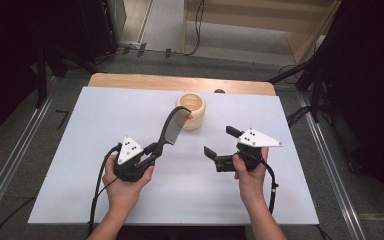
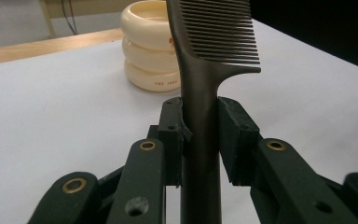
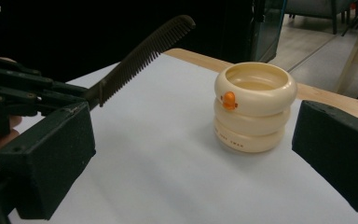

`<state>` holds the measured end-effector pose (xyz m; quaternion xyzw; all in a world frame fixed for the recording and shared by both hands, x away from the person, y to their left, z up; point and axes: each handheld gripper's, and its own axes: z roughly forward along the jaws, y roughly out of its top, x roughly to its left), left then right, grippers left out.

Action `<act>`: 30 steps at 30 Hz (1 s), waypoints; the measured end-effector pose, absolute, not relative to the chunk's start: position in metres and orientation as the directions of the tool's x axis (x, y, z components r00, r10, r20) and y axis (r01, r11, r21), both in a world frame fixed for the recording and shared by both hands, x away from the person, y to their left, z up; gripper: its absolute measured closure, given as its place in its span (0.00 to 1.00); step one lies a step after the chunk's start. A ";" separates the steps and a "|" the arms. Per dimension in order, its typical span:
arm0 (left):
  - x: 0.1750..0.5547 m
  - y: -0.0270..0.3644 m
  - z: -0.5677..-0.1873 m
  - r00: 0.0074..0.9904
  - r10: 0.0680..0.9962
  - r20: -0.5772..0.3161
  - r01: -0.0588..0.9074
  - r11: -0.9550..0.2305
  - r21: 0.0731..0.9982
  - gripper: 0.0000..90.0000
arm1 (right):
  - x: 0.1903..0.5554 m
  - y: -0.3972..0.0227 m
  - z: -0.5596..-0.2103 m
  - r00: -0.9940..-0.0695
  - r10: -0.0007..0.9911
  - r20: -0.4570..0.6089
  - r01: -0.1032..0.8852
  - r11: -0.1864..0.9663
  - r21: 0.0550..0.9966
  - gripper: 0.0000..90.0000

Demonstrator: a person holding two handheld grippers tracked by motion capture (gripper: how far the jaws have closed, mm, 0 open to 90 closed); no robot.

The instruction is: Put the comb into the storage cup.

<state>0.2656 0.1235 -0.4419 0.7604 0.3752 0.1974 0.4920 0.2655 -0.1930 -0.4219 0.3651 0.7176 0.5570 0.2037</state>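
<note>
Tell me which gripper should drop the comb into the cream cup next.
Left. The left gripper already clamps the comb by its handle, its tip near the cream cup. The right gripper is open and holds nothing.

You get even overhead light on the white bench (image 1: 130, 200) with only faint shadows beside the cream cup (image 1: 190, 110), darkness swallowing the room around it, and soft blur on the near claw pads (image 3: 46, 163) in both gripper views.

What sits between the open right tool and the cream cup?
Nothing: in the right gripper view, bare white table stretches from the right tool to the cream cup. The comb, clamped in the left tool, hangs off to one side.
</note>
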 end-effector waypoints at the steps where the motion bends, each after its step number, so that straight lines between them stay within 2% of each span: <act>1: 0.266 0.123 -0.442 0.644 0.761 -0.073 0.375 -0.231 0.898 0.81 | 0.266 -0.192 -0.421 -0.651 0.750 0.117 0.296 0.110 0.949 0.00; 6: 0.264 0.119 -0.445 0.664 0.742 -0.095 0.362 -0.208 0.909 0.81 | 0.269 -0.186 -0.419 -0.653 0.742 0.151 0.314 0.083 0.946 0.00; 17: 0.254 0.108 -0.449 0.694 0.716 -0.071 0.325 -0.223 0.919 0.81 | 0.271 -0.171 -0.422 -0.674 0.716 0.183 0.340 0.080 0.937 0.00; 30: 0.241 0.093 -0.455 0.743 0.668 -0.043 0.267 -0.236 0.934 0.81 | 0.275 -0.155 -0.435 -0.712 0.609 0.350 0.443 0.003 0.896 0.00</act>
